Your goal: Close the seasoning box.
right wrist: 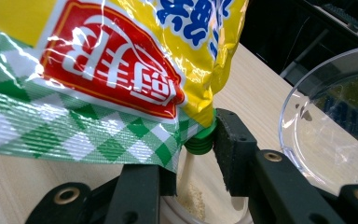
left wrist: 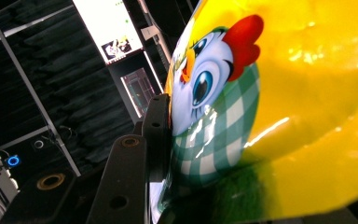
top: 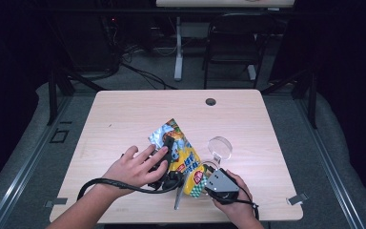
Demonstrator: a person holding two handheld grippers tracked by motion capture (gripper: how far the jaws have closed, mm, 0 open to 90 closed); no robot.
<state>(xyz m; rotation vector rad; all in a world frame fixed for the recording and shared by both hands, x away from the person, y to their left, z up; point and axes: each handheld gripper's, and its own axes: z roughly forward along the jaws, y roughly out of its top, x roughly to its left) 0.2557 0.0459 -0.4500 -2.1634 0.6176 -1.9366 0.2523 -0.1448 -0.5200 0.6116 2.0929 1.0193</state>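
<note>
Seasoning bag [top: 183, 152] sits centre-low in the high view, long axis running from upper left down to lower right, spout end pointing down-right. Left gripper [top: 167, 160] is clamped on the bag's mid-body; in the left gripper view one black pad presses the chicken print, the other jaw is hidden behind the bag. Right gripper [right wrist: 193, 149] is nearer the outlet: jaws partly spread either side of the green spout [right wrist: 200, 140], pinch not confirmed, can't tell. Spout points down over a clear container [right wrist: 200, 205] with some granules in it, I think. Clear lid [top: 220, 147] lies just beside, upper right of the right gripper.
</note>
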